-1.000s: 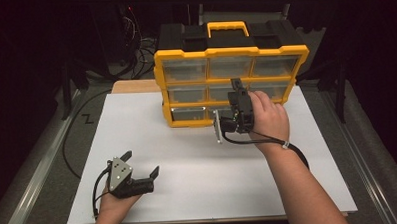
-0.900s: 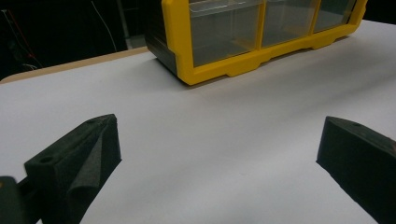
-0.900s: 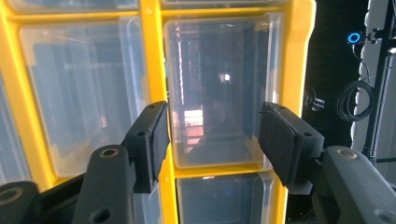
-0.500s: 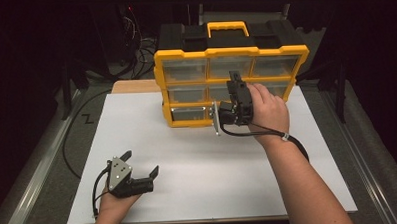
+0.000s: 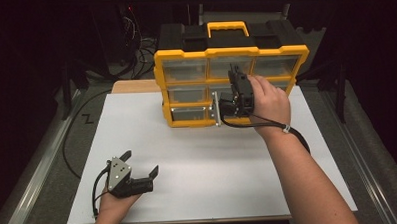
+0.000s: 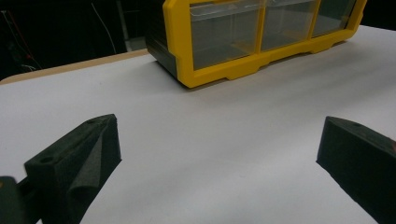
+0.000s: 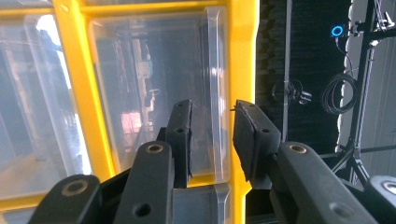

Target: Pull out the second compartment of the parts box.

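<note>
A yellow and black organizer [image 5: 229, 56] with clear drawers stands at the back of the white table [image 5: 213, 161]. My right gripper [image 5: 233, 74] is held up against its front. In the right gripper view, the right gripper [image 7: 212, 114] has its jaws a little apart, straddling the raised lip of a clear drawer [image 7: 149, 93] beside the yellow frame [image 7: 243, 70]. My left gripper [image 5: 141, 163] rests at the front left of the table, open and holding nothing. From the left gripper view, the left gripper [image 6: 210, 154] faces the organizer [image 6: 261, 37] across bare table.
A wooden board edge [image 5: 135, 86] shows behind the white sheet at the back left. Cables [image 5: 129, 54] lie on the floor behind the organizer. A metal rail [image 5: 33, 168] runs along the table's left side. Stands and a coiled cable [image 7: 334, 93] sit in the dark background.
The right gripper has moved a little up and forward, closer against the organizer's drawers. The left gripper has stayed where it was.
</note>
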